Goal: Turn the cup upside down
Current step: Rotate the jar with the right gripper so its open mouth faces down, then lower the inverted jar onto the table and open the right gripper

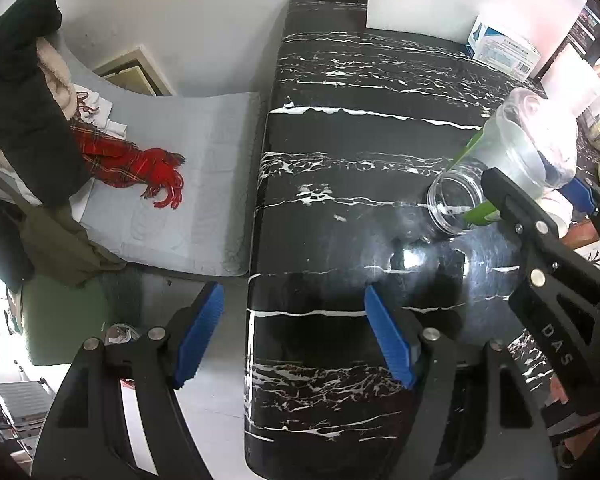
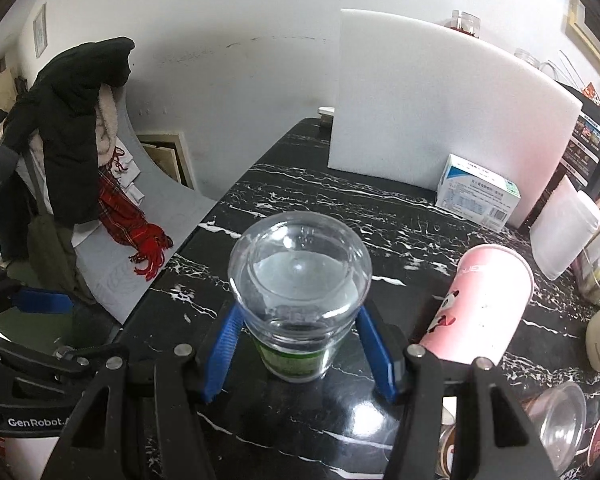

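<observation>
A person works at a black marble-patterned table [image 2: 400, 216] with a two-finger tool in each hand. The right gripper [image 2: 300, 344] has its blue fingers [image 2: 224, 354] closed on a clear plastic cup [image 2: 300, 280] with a green label, held above the tabletop. From the right wrist view the cup's flat base faces the camera at about 12 o'clock, and from the left wrist view the cup sits at about 2 o'clock, tilted, with its open mouth angled down toward the table. The left gripper [image 1: 293, 336] waits with its fingers wide apart and nothing between them, well away from the cup. A pink panda cup [image 2: 484, 300] stands at 3 o'clock of the held cup, nearby. The flip looks partly done; the next move probably calls for finishing the rotation, lowering the rim flat onto the table, then letting go gently so it does not tip.
</observation>
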Available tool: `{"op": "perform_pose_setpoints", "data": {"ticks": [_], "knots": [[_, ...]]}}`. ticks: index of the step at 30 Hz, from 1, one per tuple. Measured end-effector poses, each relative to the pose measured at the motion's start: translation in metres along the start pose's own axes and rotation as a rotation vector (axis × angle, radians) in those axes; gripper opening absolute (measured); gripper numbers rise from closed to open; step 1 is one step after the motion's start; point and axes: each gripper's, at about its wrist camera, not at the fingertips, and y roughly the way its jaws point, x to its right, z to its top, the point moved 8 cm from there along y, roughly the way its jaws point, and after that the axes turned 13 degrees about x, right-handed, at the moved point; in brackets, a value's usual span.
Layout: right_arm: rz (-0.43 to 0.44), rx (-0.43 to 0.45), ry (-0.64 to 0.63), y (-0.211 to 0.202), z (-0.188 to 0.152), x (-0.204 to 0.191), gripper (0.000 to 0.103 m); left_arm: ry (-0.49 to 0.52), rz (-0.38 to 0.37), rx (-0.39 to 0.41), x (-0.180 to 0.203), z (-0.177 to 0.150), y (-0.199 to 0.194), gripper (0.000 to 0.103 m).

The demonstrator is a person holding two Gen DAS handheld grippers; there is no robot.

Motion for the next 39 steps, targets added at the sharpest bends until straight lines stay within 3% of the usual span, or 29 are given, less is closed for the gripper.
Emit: {"op": "perform_pose_setpoints", "data": {"ticks": [12,16,20,31,39], "knots": [[0.014,-0.008,-0.040,-0.008,-0.001,-0.004,0.060,0.012,0.004,0.000,0.011,-0.002,-0.003,0.072],[0.013,-0.018,-0.034,-0.012,0.002,-0.004,0.067,0.011,0.011,0.005,0.009,-0.002,-0.009,0.072],[0.002,-0.028,-0.037,-0.019,0.004,-0.002,0.067,0.018,0.016,0.013,0.008,0.001,-0.018,0.072],[-0.026,-0.042,-0.004,-0.065,0.024,0.021,0.068,0.052,0.031,0.078,0.014,0.027,-0.065,0.072],[-0.042,-0.050,0.046,-0.102,0.047,0.045,0.068,0.083,0.003,0.109,0.036,0.046,-0.103,0.072]]}}
